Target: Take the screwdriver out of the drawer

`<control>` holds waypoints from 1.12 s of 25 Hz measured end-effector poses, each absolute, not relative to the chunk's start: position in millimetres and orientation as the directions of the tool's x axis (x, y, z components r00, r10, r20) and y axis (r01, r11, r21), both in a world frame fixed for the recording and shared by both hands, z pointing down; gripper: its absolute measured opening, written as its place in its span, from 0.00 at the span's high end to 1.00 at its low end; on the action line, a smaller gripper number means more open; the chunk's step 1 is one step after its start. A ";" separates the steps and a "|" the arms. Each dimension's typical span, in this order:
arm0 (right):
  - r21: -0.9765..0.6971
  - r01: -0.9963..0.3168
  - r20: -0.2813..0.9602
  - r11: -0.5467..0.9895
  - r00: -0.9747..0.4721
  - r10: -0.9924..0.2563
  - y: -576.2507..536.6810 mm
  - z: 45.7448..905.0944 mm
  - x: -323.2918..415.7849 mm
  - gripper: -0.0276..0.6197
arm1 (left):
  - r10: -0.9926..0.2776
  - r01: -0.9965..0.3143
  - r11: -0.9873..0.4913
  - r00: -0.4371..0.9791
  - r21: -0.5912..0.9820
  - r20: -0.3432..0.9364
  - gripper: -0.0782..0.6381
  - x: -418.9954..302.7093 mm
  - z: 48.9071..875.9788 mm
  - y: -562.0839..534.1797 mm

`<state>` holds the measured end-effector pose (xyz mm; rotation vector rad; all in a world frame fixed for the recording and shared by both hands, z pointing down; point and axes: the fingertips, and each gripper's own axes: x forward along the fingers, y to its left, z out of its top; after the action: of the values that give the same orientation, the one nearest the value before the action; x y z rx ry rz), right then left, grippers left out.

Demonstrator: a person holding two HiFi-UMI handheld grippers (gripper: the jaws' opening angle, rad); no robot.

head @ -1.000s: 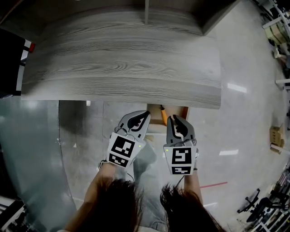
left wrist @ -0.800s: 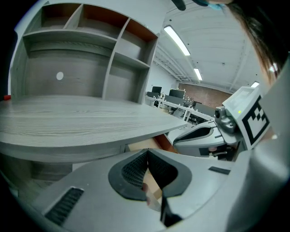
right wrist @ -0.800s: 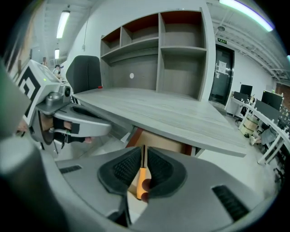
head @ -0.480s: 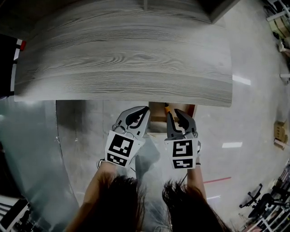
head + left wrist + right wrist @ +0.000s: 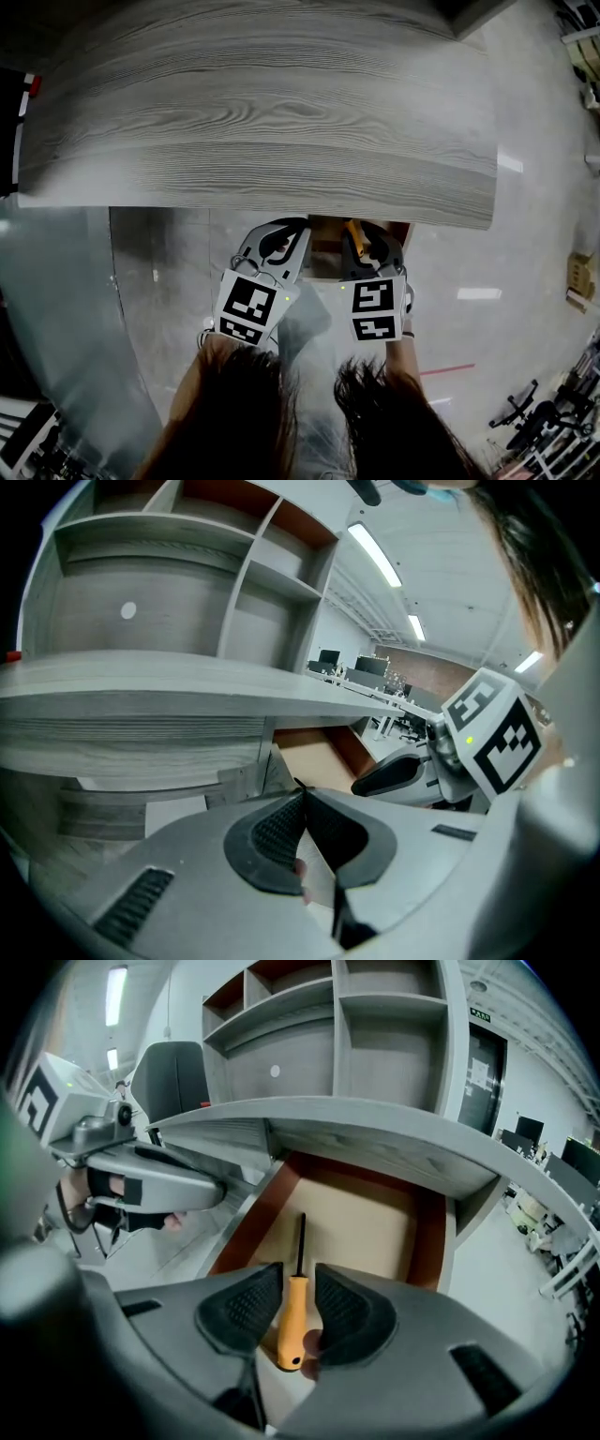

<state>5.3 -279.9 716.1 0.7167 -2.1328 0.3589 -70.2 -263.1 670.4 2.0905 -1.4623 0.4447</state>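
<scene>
Where the wide grey wood-grain desk ends at its near edge, a shallow drawer stands pulled out beneath it, pale-floored with reddish-brown walls. Up on the desk sits a grey shelf unit of open compartments. The person leans over the drawer with both arms forward, a gripper in each hand. The left gripper hangs just beside the drawer's left side, over the shiny floor. Its two jaws are pressed together at the tips with nothing between them. The right gripper is down at the drawer's front, jaws apart. Between them lies the screwdriver, flat on the drawer bottom. Its orange handle is toward the person and its thin dark shaft points to the back of the drawer. The black pads stand on either side of the handle, very near it, with a sliver of gap showing on each side.
</scene>
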 end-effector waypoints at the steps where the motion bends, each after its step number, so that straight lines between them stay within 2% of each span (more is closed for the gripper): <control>1: -0.004 -0.604 0.798 0.797 -0.483 -0.361 -280.1 719.0 5.4 0.80 | -0.753 -0.934 -0.259 0.354 0.245 0.555 0.87 -70.2 672.5 -263.2; 22: -0.029 -0.579 0.908 0.815 -0.356 -0.221 -277.5 762.9 3.5 0.80 | -0.744 -0.933 -0.251 0.357 0.259 0.565 0.87 -65.7 687.0 -277.1; 28: 0.003 -0.590 0.911 0.807 -0.332 -0.246 -278.4 766.6 4.4 0.80 | -0.745 -0.933 -0.251 0.357 0.258 0.563 0.87 -65.6 686.2 -276.1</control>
<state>4.4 -278.4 766.6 0.6284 -1.9186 0.4014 -65.6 -276.1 686.2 2.0705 -1.4522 0.4436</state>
